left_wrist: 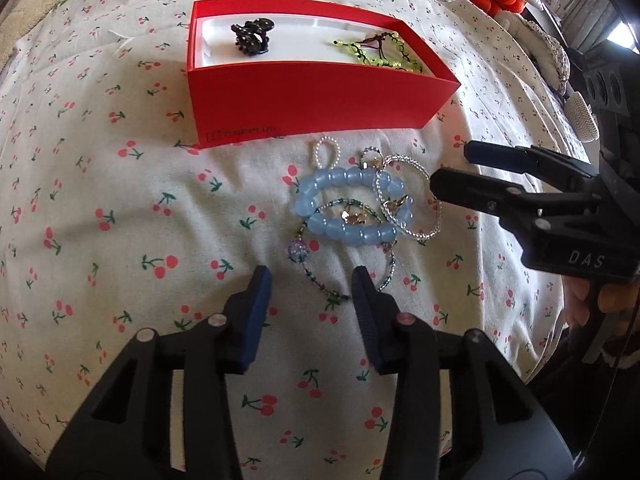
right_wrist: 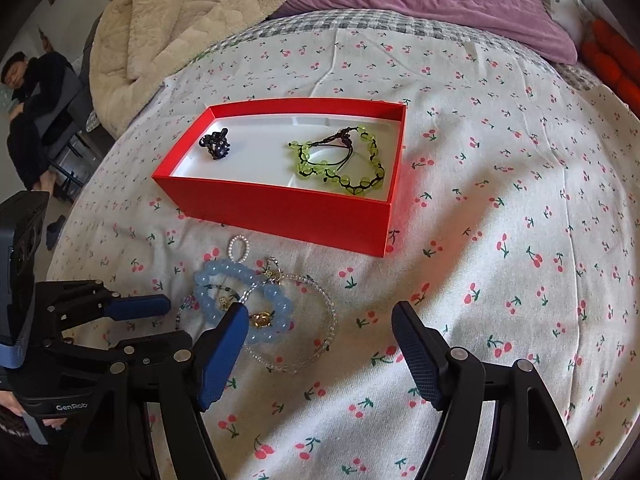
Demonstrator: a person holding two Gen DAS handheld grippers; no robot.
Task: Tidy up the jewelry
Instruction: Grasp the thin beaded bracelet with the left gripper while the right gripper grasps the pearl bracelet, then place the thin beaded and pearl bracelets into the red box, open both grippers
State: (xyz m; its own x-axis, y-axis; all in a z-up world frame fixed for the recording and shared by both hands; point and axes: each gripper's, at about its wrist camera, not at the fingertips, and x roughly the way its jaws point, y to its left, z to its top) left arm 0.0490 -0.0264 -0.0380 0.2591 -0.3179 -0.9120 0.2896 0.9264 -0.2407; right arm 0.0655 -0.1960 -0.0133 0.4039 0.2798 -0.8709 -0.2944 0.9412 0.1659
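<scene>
Bright daylight, soft shadows, sharp focus, heavy fisheye edge distortion

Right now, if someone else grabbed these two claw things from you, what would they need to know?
Left gripper: open, empty, hovering just short of the jewelry pile.
Right gripper: open, empty, hovering at the pile's right side.
Red box: on the cherry-print bedspread, lid off.
Done: black hair clip and green bead bracelet lie inside the box.
Left: a tangled pile in front of the box, namely the blue bead bracelet, clear bead bracelet, small pearl ring and thin beaded strand. Pick each apart and box it.
</scene>
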